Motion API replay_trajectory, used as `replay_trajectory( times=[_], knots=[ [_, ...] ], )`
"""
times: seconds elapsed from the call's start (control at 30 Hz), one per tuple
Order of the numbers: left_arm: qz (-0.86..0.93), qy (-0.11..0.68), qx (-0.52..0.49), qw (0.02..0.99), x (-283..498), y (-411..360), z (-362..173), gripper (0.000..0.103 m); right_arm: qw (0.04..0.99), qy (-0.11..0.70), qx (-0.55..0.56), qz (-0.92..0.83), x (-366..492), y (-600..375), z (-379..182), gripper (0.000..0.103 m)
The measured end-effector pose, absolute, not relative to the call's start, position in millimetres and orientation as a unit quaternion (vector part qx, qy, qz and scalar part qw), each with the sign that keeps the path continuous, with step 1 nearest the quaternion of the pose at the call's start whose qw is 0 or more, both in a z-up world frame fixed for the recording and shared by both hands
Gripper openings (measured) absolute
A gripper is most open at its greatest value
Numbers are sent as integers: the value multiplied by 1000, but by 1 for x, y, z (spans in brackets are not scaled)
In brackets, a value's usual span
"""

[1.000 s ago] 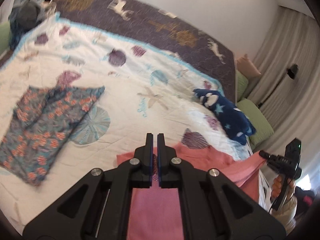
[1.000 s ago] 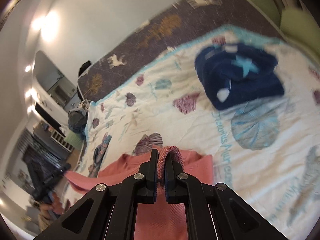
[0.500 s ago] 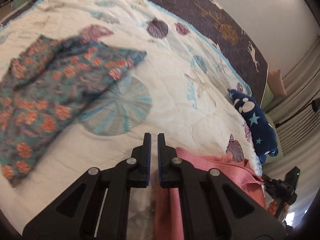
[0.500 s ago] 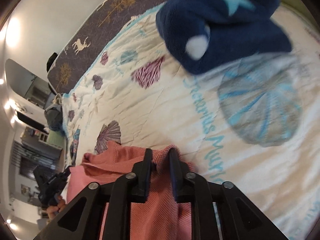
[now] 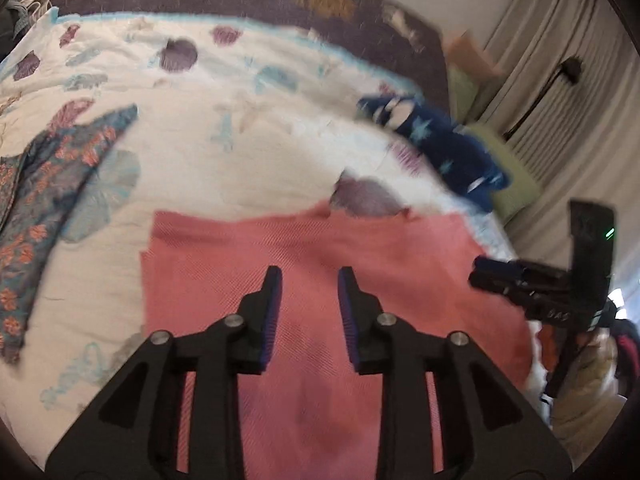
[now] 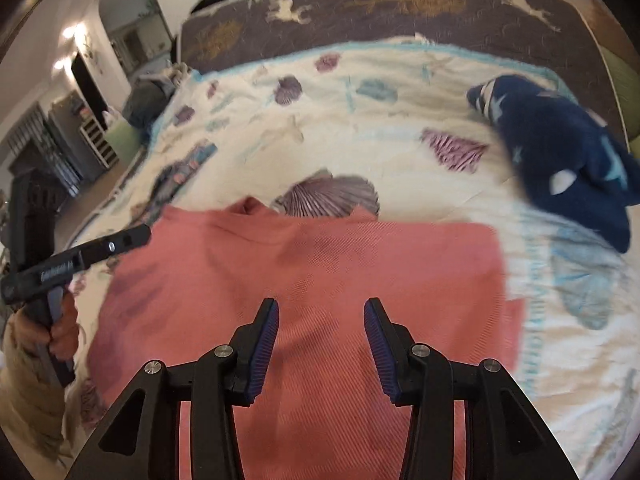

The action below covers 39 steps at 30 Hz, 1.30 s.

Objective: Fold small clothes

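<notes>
A salmon-pink garment (image 5: 312, 264) lies spread flat on the seashell bedspread (image 5: 224, 168), folded edge towards the far side. My left gripper (image 5: 309, 280) hovers over its near half, jaws opening, nothing between them. In the right wrist view the same pink garment (image 6: 320, 264) fills the middle, and my right gripper (image 6: 320, 312) hangs above it, jaws opening and empty. Each gripper shows in the other's view: the right gripper (image 5: 480, 270) at the right edge, the left gripper (image 6: 146, 234) at the left, held by a hand (image 6: 60, 332).
A floral teal-and-orange garment (image 5: 44, 208) lies at the left of the bed. A dark blue star-patterned garment (image 6: 560, 152) is heaped at the right. A purple patterned blanket (image 6: 400, 8) covers the far side. Green cushions (image 5: 516, 188) and curtains stand beyond the bed's right edge.
Both grippers let go of the pink garment and their jaws spread apart. The garment now lies flat on the bed. Both hands have moved back over its near half.
</notes>
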<state>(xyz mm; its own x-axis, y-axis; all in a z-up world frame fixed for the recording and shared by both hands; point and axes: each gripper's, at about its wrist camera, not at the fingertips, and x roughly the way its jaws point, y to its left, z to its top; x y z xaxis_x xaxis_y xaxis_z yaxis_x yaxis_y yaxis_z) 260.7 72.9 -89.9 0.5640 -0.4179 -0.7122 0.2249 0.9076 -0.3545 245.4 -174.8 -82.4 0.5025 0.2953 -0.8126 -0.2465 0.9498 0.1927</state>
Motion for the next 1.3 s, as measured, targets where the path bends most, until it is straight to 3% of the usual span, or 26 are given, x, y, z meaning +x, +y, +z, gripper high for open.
replay_trajectory(
  times=[0.07, 0.1, 0.17, 0.23, 0.37, 0.47, 0.57, 0.73, 0.8, 1.07, 1.1, 1.13, 1.17, 1.2, 1.3],
  knots=[
    [-126, 445, -67, 884, 277, 68, -110, 30, 870, 489, 19, 63, 264, -190, -100, 40],
    [-110, 446, -59, 886, 281, 70, -116, 25, 873, 487, 13, 18, 267, -203, -107, 34],
    [-116, 440, -102, 885, 283, 85, -116, 24, 875, 481, 59, -14, 267, -237, -117, 1],
    [-96, 433, -97, 891, 278, 90, -108, 26, 869, 482, 112, 3, 257, -256, -111, 1],
    [-93, 411, -83, 903, 251, 99, -86, 35, 881, 460, 108, 11, 223, -271, -92, 6],
    [-95, 392, -82, 911, 222, 109, -73, 46, 880, 462, 105, 24, 204, -274, -89, 13],
    [-95, 390, -71, 913, 204, 112, -70, 50, 882, 464, 81, 34, 201, -267, -85, 18],
    [-74, 397, -62, 913, 214, 116, -72, 51, 876, 471, 79, 70, 245, -272, -85, 45],
    [-66, 399, -68, 912, 226, 124, -74, 59, 872, 476, 88, 70, 265, -273, -90, 47],
    [-78, 444, -123, 884, 299, 147, -107, 59, 847, 489, 179, 108, 301, -293, -116, 49],
    [-80, 448, -116, 883, 304, 144, -110, 56, 847, 485, 185, 114, 301, -295, -116, 46],
    [-83, 450, -111, 882, 308, 141, -113, 49, 848, 481, 188, 118, 301, -295, -115, 23],
    [-91, 451, -112, 881, 312, 139, -115, 27, 846, 483, 189, 122, 303, -295, -115, 4],
    [-99, 453, -119, 878, 315, 138, -115, 6, 850, 476, 188, 126, 302, -294, -113, 3],
    [-95, 424, -128, 892, 312, 138, -104, 6, 883, 430, 149, 116, 287, -288, -87, 2]
  ],
)
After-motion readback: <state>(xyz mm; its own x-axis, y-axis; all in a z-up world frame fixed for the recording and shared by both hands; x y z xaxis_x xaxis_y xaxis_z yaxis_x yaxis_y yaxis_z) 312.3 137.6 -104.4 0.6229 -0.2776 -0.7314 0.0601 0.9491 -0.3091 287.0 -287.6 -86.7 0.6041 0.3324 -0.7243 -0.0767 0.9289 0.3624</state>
